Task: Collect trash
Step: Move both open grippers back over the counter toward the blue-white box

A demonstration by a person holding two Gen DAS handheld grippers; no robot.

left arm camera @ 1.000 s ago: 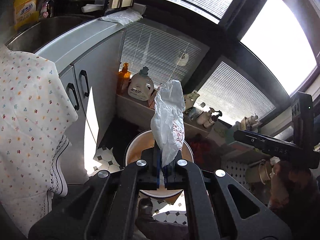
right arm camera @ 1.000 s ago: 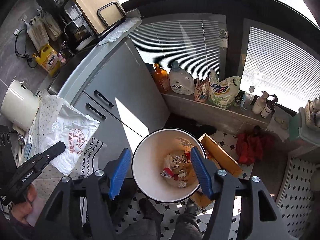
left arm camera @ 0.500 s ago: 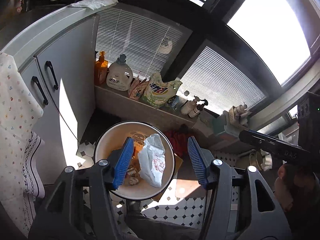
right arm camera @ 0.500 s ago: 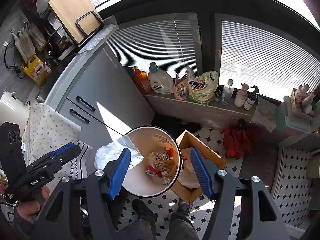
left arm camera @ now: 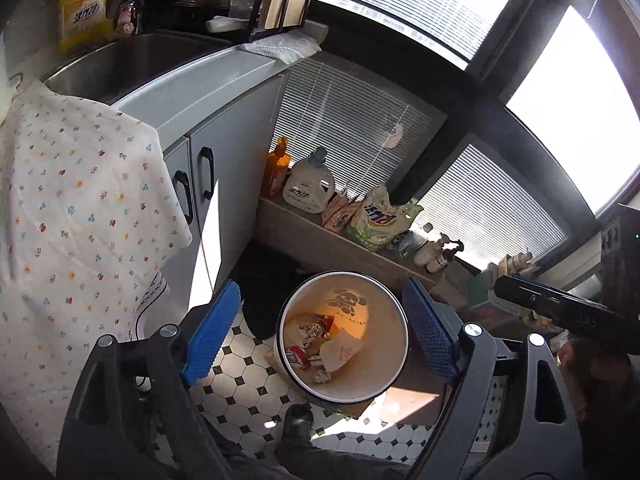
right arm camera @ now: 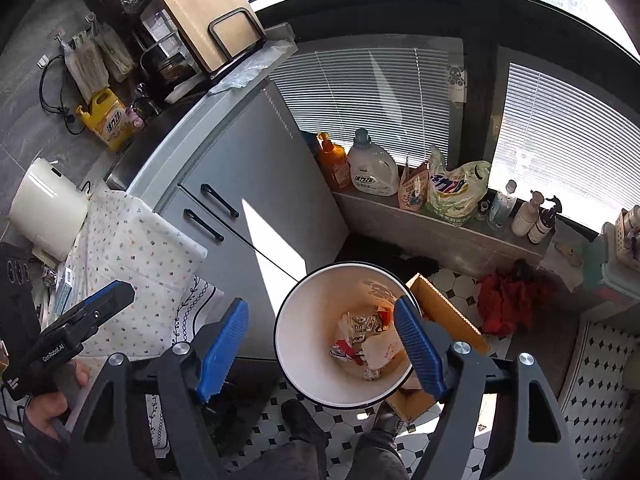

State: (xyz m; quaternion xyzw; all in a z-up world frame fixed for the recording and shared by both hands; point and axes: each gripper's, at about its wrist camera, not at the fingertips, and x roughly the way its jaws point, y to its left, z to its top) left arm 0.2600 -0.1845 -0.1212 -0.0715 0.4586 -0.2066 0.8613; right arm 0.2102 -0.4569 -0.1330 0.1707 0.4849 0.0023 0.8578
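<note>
**Left-wrist view: both tools spread above the trash bin**

Left-wrist view puts your left tool [left arm camera: 324, 328] over the round white trash bin [left arm camera: 400, 364] on the tiled floor [left arm camera: 240, 396]. Its blue pads [left arm camera: 212, 334] stand wide apart and are opening further, with nothing between them; the bin only shows through the gap from below. A crumpled white plastic bag [left arm camera: 340, 354] lies inside the bin on top of wrappers [left arm camera: 304, 330] and other scraps.

From the right wrist, your right tool [right arm camera: 320, 350] also hangs above the bin [right arm camera: 296, 344], its pads [right arm camera: 222, 350] parted and widening, gripping nothing. The bag [right arm camera: 380, 348] sits at the bottom of the bin, partly behind the right-hand pad. A cardboard box [right arm camera: 444, 308] stands just beside the bin, touching its far side.

Your left hand [right arm camera: 48, 400] holds the other tool [right arm camera: 80, 320] low at the left of that view, near a floral cloth [right arm camera: 140, 252] draped over the bench [right arm camera: 192, 136]. Beyond the bin, a ledge [right arm camera: 440, 232] under the window blinds carries an orange bottle [right arm camera: 332, 160], a white detergent jug [right arm camera: 372, 168] and a detergent refill pouch [right arm camera: 456, 192]. A red cloth [right arm camera: 504, 300] lies on the floor near the ledge. Your shoes [right arm camera: 304, 420] show below the bin.
</note>
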